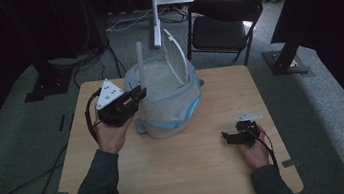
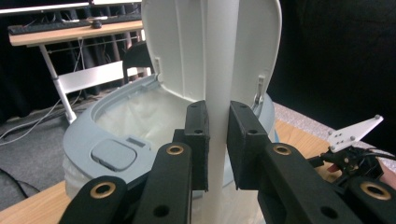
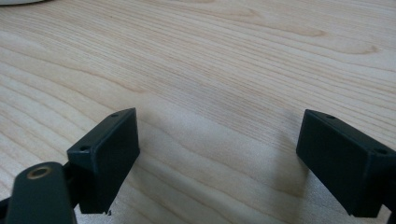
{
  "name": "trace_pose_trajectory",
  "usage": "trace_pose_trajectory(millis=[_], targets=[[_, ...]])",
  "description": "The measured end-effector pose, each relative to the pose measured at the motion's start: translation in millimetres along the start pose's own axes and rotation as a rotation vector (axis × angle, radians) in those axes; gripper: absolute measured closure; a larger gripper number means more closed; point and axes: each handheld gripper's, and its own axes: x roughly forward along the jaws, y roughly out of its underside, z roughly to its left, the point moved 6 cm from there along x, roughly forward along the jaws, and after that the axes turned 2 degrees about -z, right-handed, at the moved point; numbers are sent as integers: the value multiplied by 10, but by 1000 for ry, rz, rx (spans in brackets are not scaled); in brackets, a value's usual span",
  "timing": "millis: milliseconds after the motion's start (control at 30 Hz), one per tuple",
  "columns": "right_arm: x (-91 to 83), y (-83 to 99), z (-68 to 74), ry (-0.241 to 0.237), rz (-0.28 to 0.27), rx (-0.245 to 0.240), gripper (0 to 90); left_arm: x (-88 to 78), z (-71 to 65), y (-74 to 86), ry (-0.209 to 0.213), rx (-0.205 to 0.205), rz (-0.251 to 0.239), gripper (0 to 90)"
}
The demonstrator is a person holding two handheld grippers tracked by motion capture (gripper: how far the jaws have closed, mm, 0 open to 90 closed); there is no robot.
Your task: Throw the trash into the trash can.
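Nearest, the left gripper (image 2: 218, 140) has its black jaws pinched on a white upright tube (image 2: 222, 70), a narrow hold with both pads pressing it. The tube rises out of the grey bin (image 1: 168, 100) at the far left-middle of the table (image 1: 185, 176), its lid (image 2: 187, 46) standing open over a pale liner bag (image 2: 135, 116). I'd judge the work about midway: lid up, tube gripped but not clear of the bin. The right gripper (image 3: 219, 158) rests low at the near right, jaws wide apart with nothing between them. The high view places both hands; the left gripper view alone shows the pads' contact and the bin's inside.
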Motion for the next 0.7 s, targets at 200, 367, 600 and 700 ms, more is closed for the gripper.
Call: trace_pose_trajectory(millis=[200,367,600,700], targets=[[0,0,0,0,0,0,121,-23,13,-95,22,-10,-18,788],[0,0,0,0,0,0,121,-24,7,-191,31,-13,-40,787],[0,1,1,0,1,1,121,54,36,-300,32,-15,-49,787],[0,1,1,0,1,1,121,105,46,-334,31,-17,-53,787]])
